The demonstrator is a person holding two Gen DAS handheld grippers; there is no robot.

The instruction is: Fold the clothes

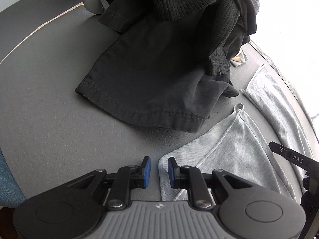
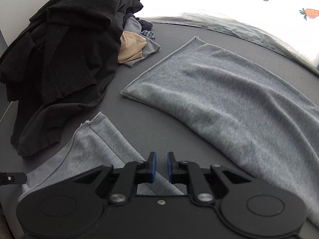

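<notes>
A light grey garment lies spread on the dark grey table, with one leg (image 2: 229, 91) stretched to the right and another (image 2: 95, 149) toward the front left; it also shows in the left wrist view (image 1: 229, 149). My left gripper (image 1: 159, 172) is open, its pads astride the grey garment's near corner just above the table. My right gripper (image 2: 160, 166) is open with a narrow gap, over the inner edge of the left leg. Neither holds cloth.
A pile of black and dark clothes (image 2: 65, 45) sits at the back left, with a black garment (image 1: 151, 75) spread toward me. Beige and blue pieces (image 2: 133, 47) lie beside the pile. The table (image 1: 49, 109) edge curves at the left.
</notes>
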